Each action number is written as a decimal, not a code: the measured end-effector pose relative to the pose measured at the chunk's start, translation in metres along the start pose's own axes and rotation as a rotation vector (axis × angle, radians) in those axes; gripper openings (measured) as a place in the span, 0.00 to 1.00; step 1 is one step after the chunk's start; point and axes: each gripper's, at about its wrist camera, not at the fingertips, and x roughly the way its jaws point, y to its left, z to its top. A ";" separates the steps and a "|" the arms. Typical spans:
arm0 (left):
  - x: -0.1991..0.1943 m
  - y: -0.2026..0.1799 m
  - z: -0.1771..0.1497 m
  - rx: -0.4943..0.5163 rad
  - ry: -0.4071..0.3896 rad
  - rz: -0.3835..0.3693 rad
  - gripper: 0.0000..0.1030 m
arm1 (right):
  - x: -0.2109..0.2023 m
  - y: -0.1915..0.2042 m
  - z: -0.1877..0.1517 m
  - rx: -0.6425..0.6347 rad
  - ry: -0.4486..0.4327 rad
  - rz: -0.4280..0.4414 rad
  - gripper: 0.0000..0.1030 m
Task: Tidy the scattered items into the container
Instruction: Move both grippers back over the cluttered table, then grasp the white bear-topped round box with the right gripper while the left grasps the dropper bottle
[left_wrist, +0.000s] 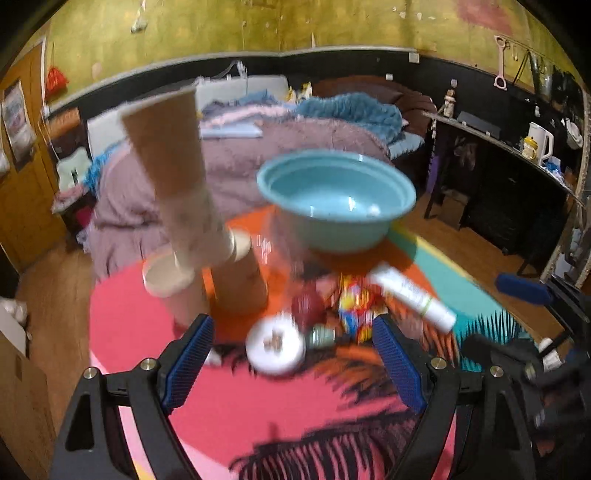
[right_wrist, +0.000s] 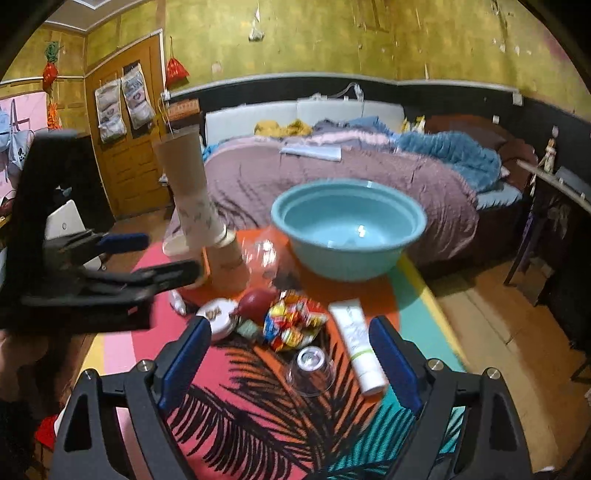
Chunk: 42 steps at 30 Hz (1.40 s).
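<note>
An empty light blue bowl (left_wrist: 338, 205) (right_wrist: 349, 229) stands at the far side of the colourful table. In front of it lie a white round tin (left_wrist: 275, 347) (right_wrist: 218, 317), a dark red ball (left_wrist: 306, 304) (right_wrist: 256, 301), a heap of wrapped candies (left_wrist: 356, 306) (right_wrist: 293, 325), a white tube (left_wrist: 413, 295) (right_wrist: 358, 345) and an overturned clear cup (right_wrist: 310, 369). My left gripper (left_wrist: 293, 365) is open and empty, just short of the tin. My right gripper (right_wrist: 291, 360) is open and empty, above the cup and candies. The left gripper also shows at the left of the right wrist view (right_wrist: 159, 254).
Cardboard tubes (left_wrist: 207, 236) (right_wrist: 207, 221) stand and lean at the table's far left. A clear glass (right_wrist: 262, 258) stands beside them. A bed with purple and blue blankets (right_wrist: 351, 166) lies behind the table. A dark shelf (left_wrist: 517, 155) runs along the right wall.
</note>
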 end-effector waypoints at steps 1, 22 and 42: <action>0.005 0.002 -0.008 0.001 0.016 0.003 0.88 | 0.007 -0.001 -0.003 0.006 0.013 0.002 0.88; 0.058 0.073 -0.062 -0.083 0.058 0.117 0.88 | 0.091 0.040 -0.048 0.047 0.110 0.106 0.88; 0.086 0.116 -0.058 -0.094 0.115 0.103 0.88 | 0.186 0.097 -0.016 -0.067 0.239 0.078 0.71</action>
